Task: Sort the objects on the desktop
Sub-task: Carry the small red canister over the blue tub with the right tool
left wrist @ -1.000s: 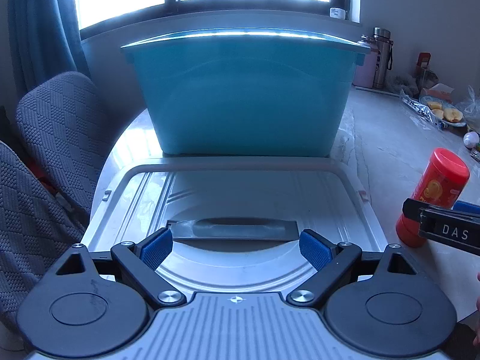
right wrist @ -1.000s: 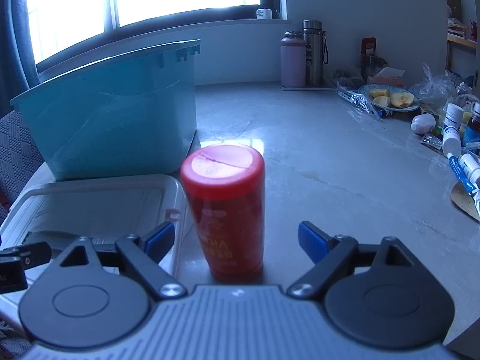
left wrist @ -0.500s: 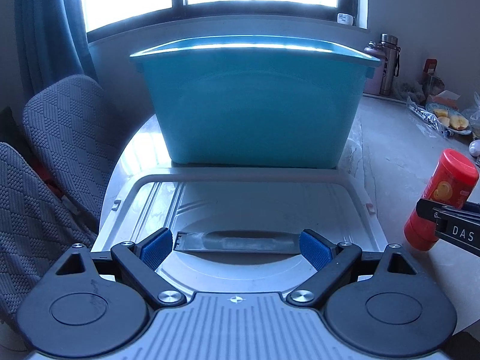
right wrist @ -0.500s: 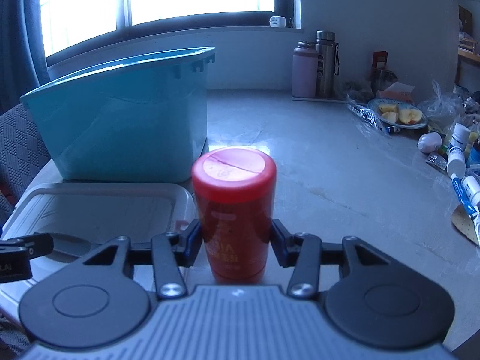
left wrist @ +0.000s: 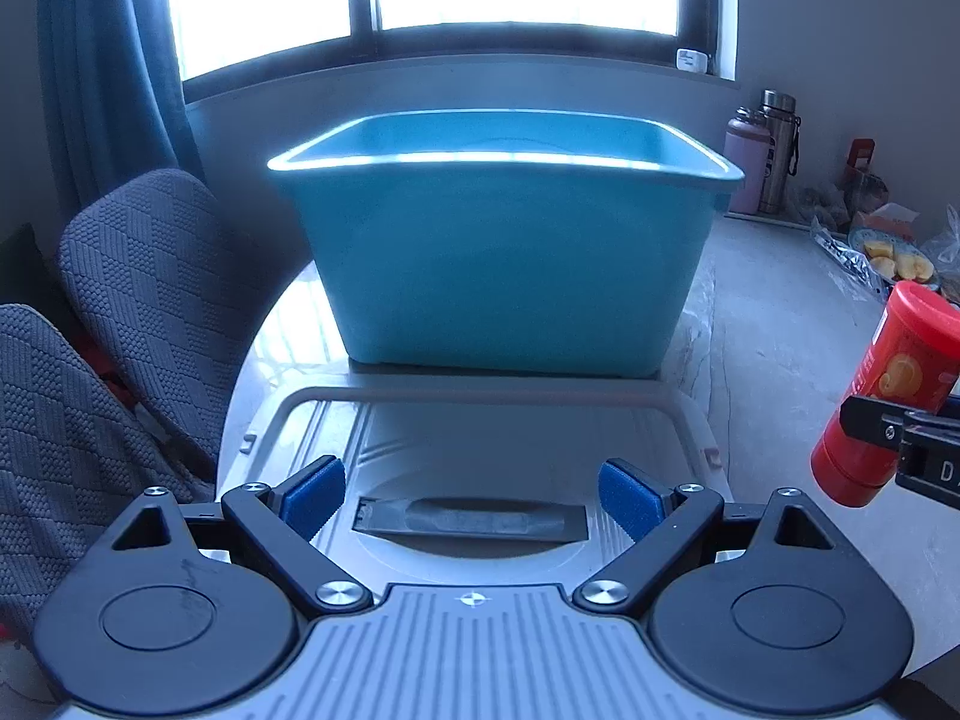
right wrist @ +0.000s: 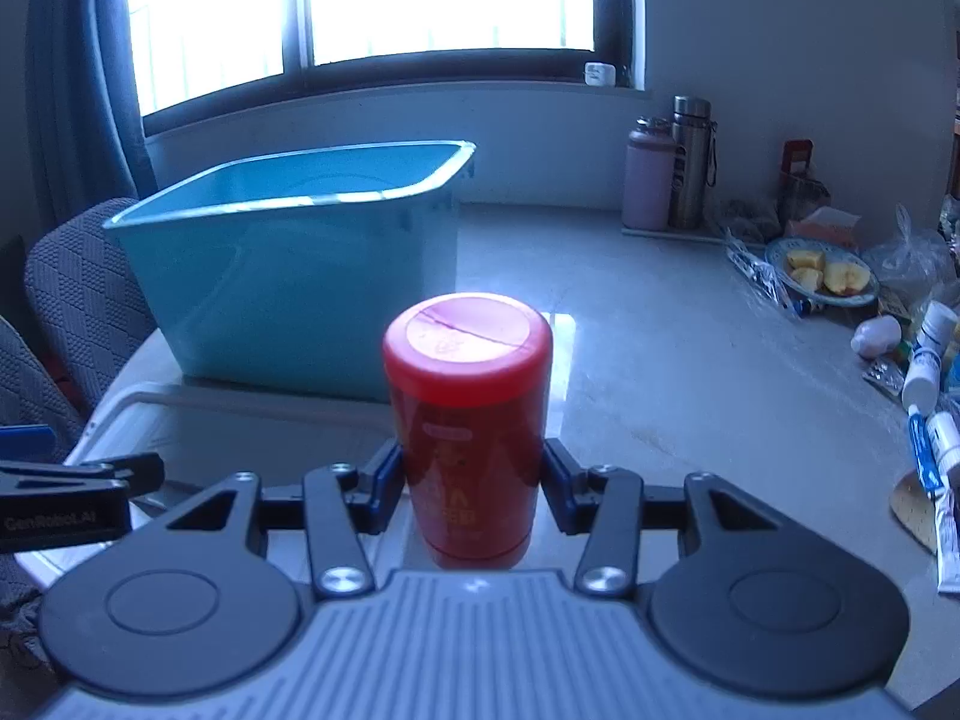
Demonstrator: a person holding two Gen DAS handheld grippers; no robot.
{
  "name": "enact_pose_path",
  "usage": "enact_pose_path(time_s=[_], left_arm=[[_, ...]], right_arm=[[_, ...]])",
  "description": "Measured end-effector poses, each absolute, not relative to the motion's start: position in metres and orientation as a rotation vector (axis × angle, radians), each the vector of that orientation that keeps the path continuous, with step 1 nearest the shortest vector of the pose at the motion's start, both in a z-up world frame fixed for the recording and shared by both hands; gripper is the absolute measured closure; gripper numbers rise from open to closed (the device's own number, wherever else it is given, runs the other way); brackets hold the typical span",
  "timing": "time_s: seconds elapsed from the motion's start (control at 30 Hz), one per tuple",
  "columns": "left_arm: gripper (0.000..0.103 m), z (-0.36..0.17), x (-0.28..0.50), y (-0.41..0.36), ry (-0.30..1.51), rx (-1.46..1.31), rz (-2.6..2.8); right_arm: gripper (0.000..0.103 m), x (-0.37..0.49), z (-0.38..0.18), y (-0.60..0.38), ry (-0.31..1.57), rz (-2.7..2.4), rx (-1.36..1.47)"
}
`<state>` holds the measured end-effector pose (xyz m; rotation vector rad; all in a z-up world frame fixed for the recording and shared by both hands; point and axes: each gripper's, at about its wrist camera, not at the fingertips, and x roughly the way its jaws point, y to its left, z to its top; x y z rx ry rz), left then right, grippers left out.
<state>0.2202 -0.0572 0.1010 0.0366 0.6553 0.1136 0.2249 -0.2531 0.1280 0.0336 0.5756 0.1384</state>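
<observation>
Right wrist view: right gripper (right wrist: 471, 483) fingers clamp the red can (right wrist: 468, 420); left gripper (left wrist: 471, 495) fingers spread apart over the lid (left wrist: 480, 438).

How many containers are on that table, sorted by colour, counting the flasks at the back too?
Red: 1, the red canister held in the right gripper
Teal: 1, the teal bin
Pink: 1, the pink flask
Steel: 1, the steel flask
Total: 4

Glossy plastic red canister (right wrist: 468, 420), smooth teal plastic bin (left wrist: 504, 264), knit-cloth chairs (left wrist: 150, 300)
</observation>
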Motion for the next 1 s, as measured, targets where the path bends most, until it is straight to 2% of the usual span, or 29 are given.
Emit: enact_pose_path(time_s=[0.6, 1.0], left_arm=[[0.010, 0.192, 0.245, -0.044, 0.609, 0.076, 0.147], [0.010, 0.215, 0.296, -0.002, 0.611, 0.042, 0.107]], right_arm=[[0.055, 0.261, 0.220, -0.226, 0.441, 0.243, 0.031], [0.055, 0.335, 0.252, -0.186, 0.376, 0.238, 0.027]])
